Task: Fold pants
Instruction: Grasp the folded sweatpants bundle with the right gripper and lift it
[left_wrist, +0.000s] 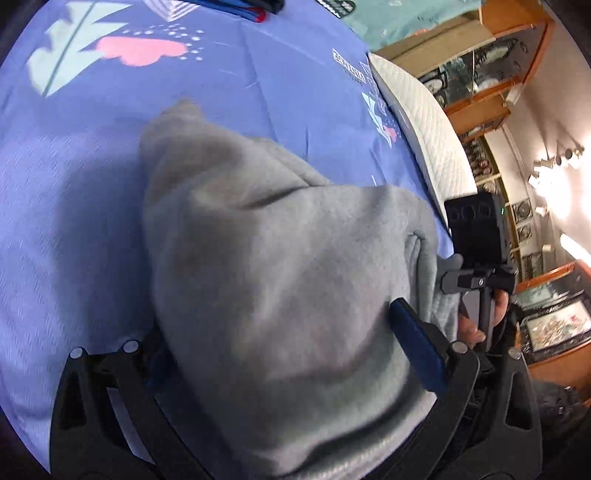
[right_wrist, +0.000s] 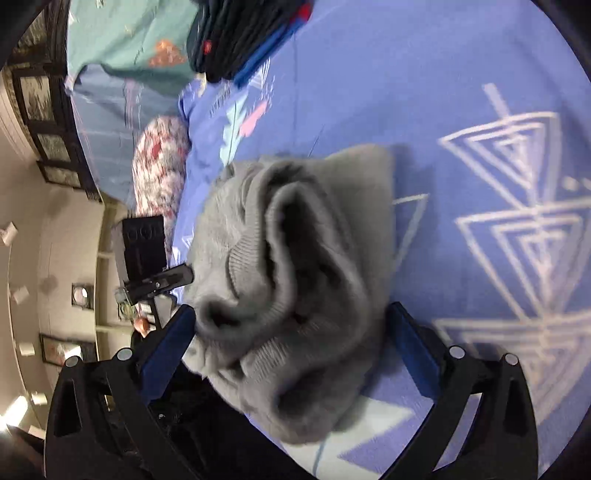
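Pants (left_wrist: 266, 258) (grey fleece) hang bunched above the blue bedsheet (left_wrist: 92, 221); left gripper (left_wrist: 284, 354) and right gripper (right_wrist: 291, 343) each stand wide with fabric between, grip unconfirmed; mid-fold carry; next, lay flat.

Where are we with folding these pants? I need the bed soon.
Partly done: the grey pants are bunched into a thick bundle above the blue sheet. In hand: left gripper and right gripper straddle it. Left: laying it flat and tidy.
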